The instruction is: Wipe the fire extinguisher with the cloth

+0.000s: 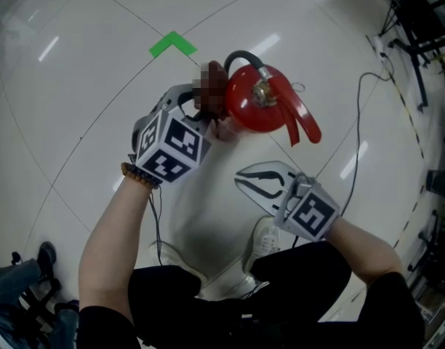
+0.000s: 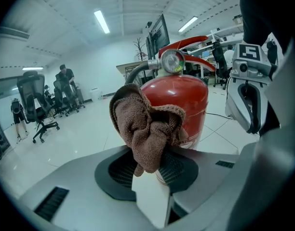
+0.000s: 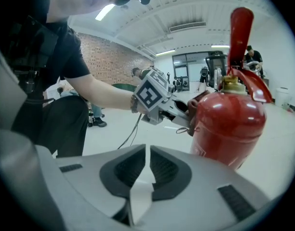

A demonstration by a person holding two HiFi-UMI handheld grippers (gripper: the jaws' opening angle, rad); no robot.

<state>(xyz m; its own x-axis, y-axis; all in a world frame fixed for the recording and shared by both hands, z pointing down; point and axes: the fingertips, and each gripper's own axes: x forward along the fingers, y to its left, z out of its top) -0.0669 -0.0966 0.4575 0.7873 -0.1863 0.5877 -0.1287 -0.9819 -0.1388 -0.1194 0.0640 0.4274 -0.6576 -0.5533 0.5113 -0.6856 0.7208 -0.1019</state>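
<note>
A red fire extinguisher (image 1: pixel 255 100) with a black hose and a red lever stands on the white floor. My left gripper (image 1: pixel 201 106) is just left of it, shut on a bunched brown cloth (image 2: pixel 147 129). The cloth lies against the upper side of the extinguisher's body (image 2: pixel 181 102), below the gauge. My right gripper (image 1: pixel 241 179) hangs lower and nearer to me, apart from the extinguisher (image 3: pixel 229 124). Its jaws are drawn together with nothing between them. From the right gripper view, the left gripper (image 3: pixel 162 100) presses the cloth (image 3: pixel 198 102) to the tank's left side.
A green tape corner (image 1: pixel 173 45) marks the floor behind the extinguisher. A thin black cable (image 1: pixel 358 122) runs across the floor at the right, toward stands and gear (image 1: pixel 419 27). Office chairs (image 2: pixel 34 105) and people stand far off. My shoe (image 1: pixel 262 240) is below the right gripper.
</note>
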